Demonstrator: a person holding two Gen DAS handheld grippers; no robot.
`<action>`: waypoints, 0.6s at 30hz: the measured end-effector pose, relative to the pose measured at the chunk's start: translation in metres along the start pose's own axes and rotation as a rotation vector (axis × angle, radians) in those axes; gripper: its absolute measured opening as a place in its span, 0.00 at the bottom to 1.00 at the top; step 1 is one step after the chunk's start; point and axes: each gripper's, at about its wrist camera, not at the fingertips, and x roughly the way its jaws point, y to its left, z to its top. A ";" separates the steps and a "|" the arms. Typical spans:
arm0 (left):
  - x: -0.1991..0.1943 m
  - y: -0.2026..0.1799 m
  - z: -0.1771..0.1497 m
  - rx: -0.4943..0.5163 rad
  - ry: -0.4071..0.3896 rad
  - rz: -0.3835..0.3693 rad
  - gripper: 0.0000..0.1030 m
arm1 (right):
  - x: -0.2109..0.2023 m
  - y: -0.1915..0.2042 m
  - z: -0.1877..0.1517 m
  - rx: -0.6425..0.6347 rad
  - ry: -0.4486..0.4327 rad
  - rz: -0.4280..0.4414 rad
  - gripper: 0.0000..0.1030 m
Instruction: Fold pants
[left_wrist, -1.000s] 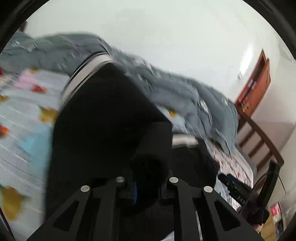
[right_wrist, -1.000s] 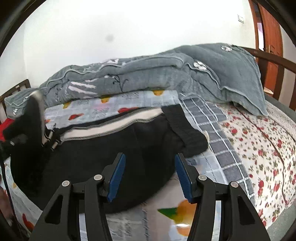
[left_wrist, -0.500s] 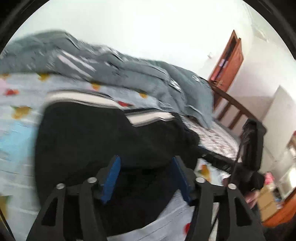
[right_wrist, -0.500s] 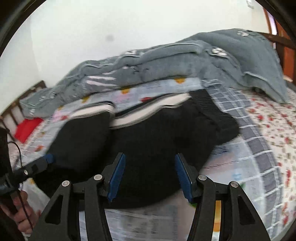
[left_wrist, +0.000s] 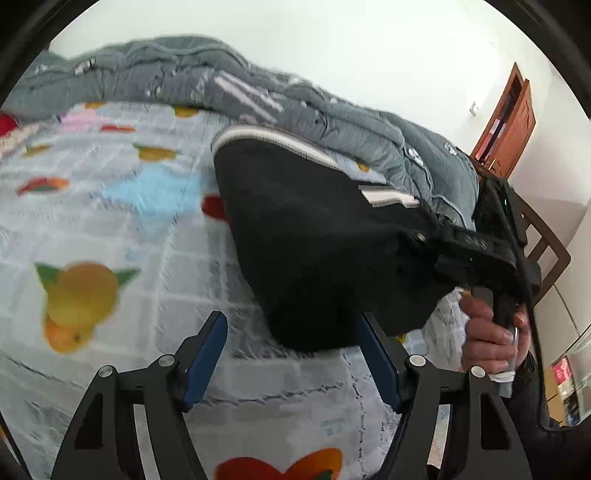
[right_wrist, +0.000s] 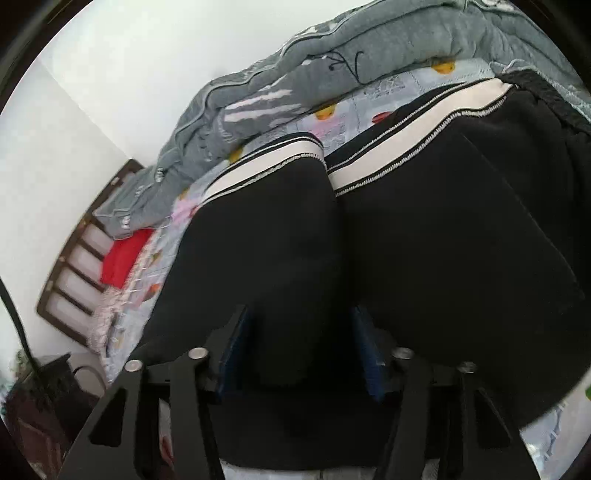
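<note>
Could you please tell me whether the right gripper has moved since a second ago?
Yes. The right gripper has closed in on the black pants, which now fill its view, while the grey quilt sits higher and farther off.

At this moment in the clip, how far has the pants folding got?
Done: the black pants lie on the fruit-print sheet with one white-striped end folded over the rest. In hand: the right gripper is open with the near edge of the fabric between its fingers; the left gripper is open over the sheet, holding nothing. Left: probably a further fold and tidying.
</note>
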 end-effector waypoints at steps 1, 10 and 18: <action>0.004 -0.004 -0.002 0.009 -0.003 0.018 0.70 | 0.000 0.003 0.002 -0.007 0.003 -0.008 0.24; 0.035 -0.051 -0.007 0.209 -0.037 0.309 0.79 | -0.077 0.046 0.041 -0.272 -0.213 -0.121 0.18; 0.026 -0.070 0.002 0.188 -0.073 0.133 0.80 | -0.143 -0.051 0.058 -0.194 -0.390 -0.452 0.18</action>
